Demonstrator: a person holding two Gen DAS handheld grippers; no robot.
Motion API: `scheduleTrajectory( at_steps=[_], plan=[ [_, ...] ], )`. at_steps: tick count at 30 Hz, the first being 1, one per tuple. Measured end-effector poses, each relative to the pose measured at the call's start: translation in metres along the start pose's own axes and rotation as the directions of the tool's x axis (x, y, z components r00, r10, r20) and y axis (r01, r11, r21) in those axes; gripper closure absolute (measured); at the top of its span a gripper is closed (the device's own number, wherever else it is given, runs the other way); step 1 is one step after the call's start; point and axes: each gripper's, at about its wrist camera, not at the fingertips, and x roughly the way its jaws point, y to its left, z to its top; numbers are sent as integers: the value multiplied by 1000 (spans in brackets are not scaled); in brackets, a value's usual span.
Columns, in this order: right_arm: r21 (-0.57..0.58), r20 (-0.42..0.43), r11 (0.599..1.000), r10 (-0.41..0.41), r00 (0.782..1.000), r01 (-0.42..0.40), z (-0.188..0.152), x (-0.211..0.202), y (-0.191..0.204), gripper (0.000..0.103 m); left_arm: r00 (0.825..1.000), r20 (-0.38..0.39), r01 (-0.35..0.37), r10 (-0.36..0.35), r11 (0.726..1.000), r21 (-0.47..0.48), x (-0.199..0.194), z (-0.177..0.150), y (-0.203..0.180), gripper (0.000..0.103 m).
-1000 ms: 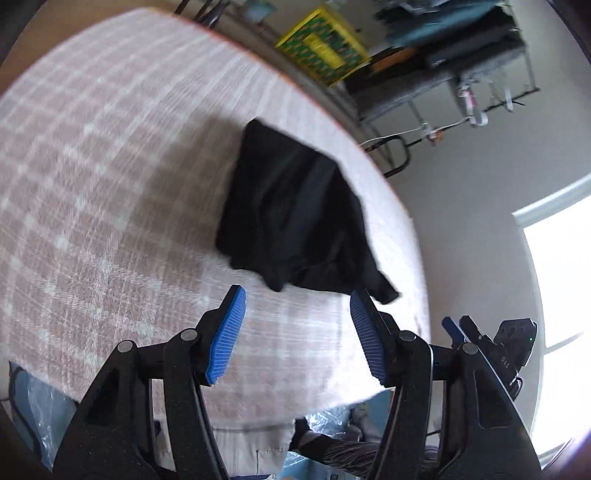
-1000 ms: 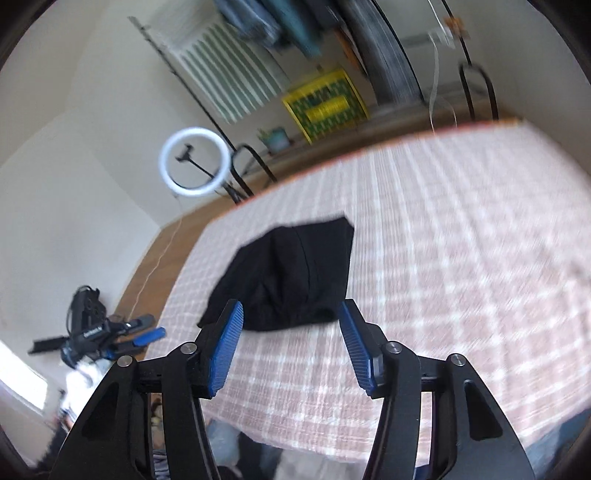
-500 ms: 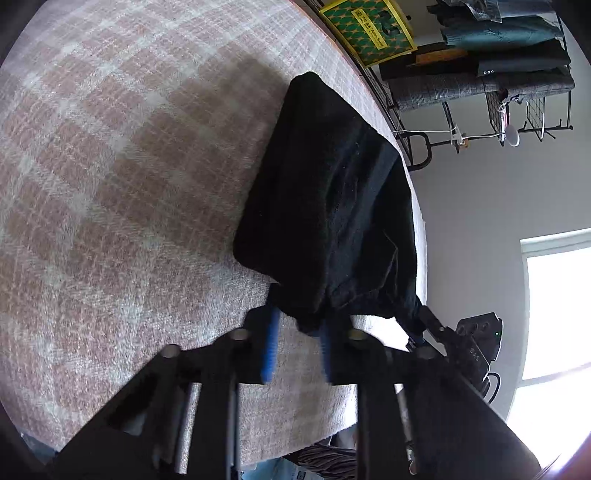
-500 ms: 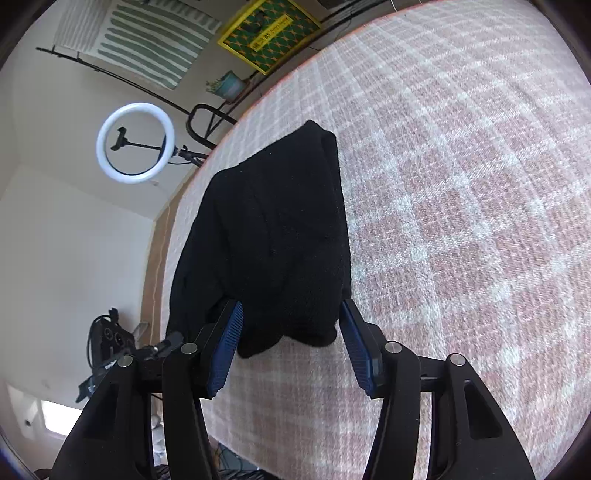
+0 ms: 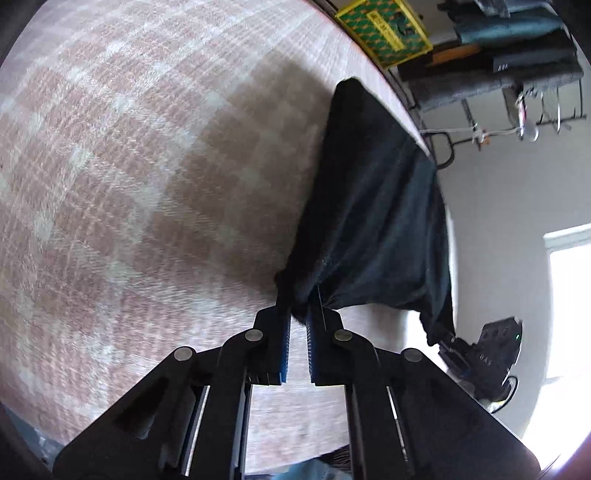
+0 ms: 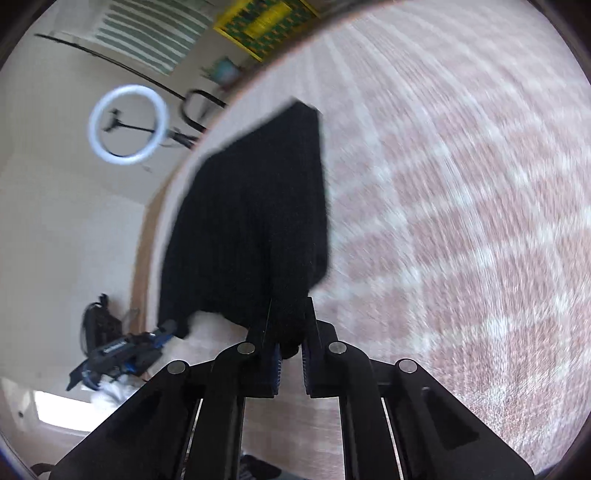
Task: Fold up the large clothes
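A black garment (image 5: 373,206) lies folded on a pink-and-white checked cloth (image 5: 147,184) near the surface's edge. My left gripper (image 5: 300,314) is shut on the garment's near left corner, with dark fabric pinched between its blue pads. In the right wrist view the same black garment (image 6: 251,221) stretches away from me, and my right gripper (image 6: 290,332) is shut on its near right corner. The other gripper (image 6: 122,350) shows low at the left, holding the far side of that near edge.
A yellow-green crate (image 5: 384,29) and a rack of folded clothes (image 5: 517,48) stand beyond the checked surface. A ring light (image 6: 127,123) on a stand is at the left in the right wrist view. A bright window (image 5: 569,302) is on the right.
Both grippers came down onto the garment's near edge and closed from wide open to shut on its two corners. The near edge is now bunched and slightly lifted.
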Motion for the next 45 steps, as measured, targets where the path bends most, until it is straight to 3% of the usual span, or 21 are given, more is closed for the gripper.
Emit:
scheduleTrajectory(
  at_steps=[3, 5, 6, 8, 10, 16, 18, 20, 23, 27, 32, 33, 35, 38, 41, 42, 44, 45],
  plan=[
    [-74, -8, 995, -62, 998, 62, 2, -10, 7, 85, 998, 32, -58, 57, 998, 31, -13, 2, -3, 91],
    [-144, 15, 982, -125, 992, 126, 2, -27, 17, 71, 994, 81, -77, 73, 996, 45, -31, 6, -5, 76],
    [-170, 48, 973, -151, 987, 157, 1, -36, 20, 66, 991, 107, -82, 76, 996, 47, -41, 8, -5, 75],
    [-209, 133, 954, -192, 972, 217, 2, -57, 29, 66, 982, 177, -73, 61, 996, 59, -61, 13, -13, 75],
    [-230, 208, 948, -172, 963, 219, 10, -68, 38, 66, 971, 234, -73, 45, 991, 113, -72, 21, -34, 75],
    [-313, 274, 929, -109, 955, 196, 63, -53, 71, 67, 962, 271, -80, 3, 959, 274, -53, 43, -120, 75],
    [-287, 246, 946, -76, 966, 148, 90, -42, 63, 67, 963, 268, -89, -1, 943, 322, -37, 56, -142, 75],
    [-193, 211, 979, -20, 977, 62, 121, -26, 40, 67, 968, 251, -73, -15, 939, 336, -22, 62, -150, 75],
    [-67, 119, 995, 75, 990, -67, 150, 5, 5, 67, 978, 209, -60, -15, 936, 346, 3, 69, -152, 75],
    [-9, 71, 998, 65, 995, -64, 168, 37, -23, 64, 987, 157, -76, 21, 931, 356, 33, 71, -140, 75],
    [36, 22, 983, 178, 984, -179, 176, 63, -37, 64, 992, 117, -87, 50, 939, 334, 57, 73, -121, 75],
    [46, 10, 972, 230, 973, -230, 177, 67, -36, 64, 991, 119, -94, 56, 937, 337, 58, 73, -120, 75],
    [51, -15, 944, 326, 945, -325, 177, 73, -30, 74, 990, 124, -103, 63, 931, 349, 60, 72, -120, 75],
    [17, -16, 938, 347, 938, -347, 179, 73, -20, 77, 988, 136, -116, 71, 925, 363, 62, 69, -120, 75],
    [81, 3, 937, 342, 940, -341, 183, 85, -26, 73, 987, 143, -126, 77, 918, 375, 66, 67, -120, 75],
    [101, 15, 936, 338, 941, -338, 183, 90, -30, 77, 987, 144, -127, 77, 918, 377, 66, 66, -120, 75],
    [90, 46, 953, 286, 957, -289, 180, 90, -28, 97, 986, 144, -128, 78, 916, 380, 65, 67, -120, 75],
    [68, 55, 959, 273, 961, -276, 180, 85, -24, 98, 987, 143, -128, 78, 915, 383, 65, 67, -120, 75]
  ],
)
